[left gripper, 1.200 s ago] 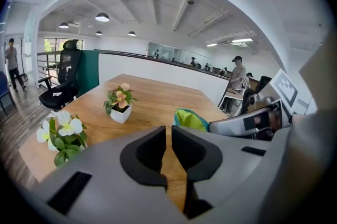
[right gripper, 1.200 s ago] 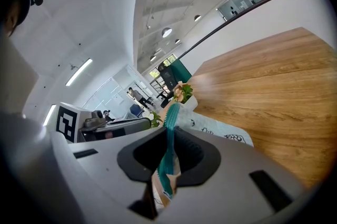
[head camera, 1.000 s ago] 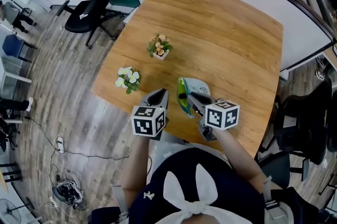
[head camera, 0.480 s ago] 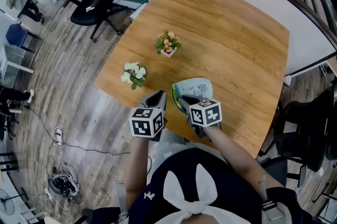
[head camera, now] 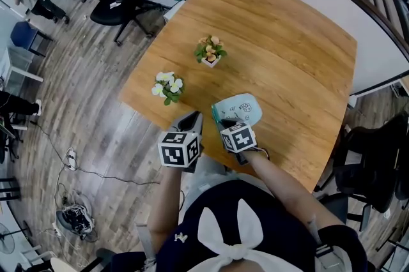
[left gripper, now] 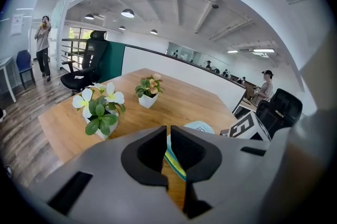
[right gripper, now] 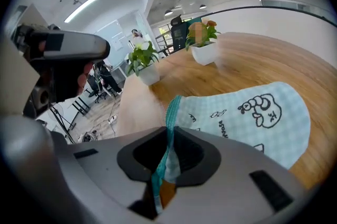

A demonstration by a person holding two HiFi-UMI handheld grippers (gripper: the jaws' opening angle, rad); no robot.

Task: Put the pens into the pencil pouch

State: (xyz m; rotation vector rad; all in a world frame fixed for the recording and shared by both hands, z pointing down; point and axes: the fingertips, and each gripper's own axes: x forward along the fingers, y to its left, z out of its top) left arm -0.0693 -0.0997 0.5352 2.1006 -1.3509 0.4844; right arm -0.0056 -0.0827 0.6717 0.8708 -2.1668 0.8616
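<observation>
The right tongs (right gripper: 169,136) clamp the pouch (right gripper: 247,112) by its zip edge; the left tongs (left gripper: 168,133), closed empty to its left, should pinch the opposite lip open.

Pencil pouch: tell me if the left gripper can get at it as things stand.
Probably yes: the pencil pouch lies just ahead of the left gripper, nothing between, but its jaws are shut and must open.

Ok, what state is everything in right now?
pencil pouch: lying on the table, zip edge pinched
right gripper: shut on the pencil pouch
left gripper: shut, empty
white-flower pot: upright
orange-flower pot: upright
</observation>
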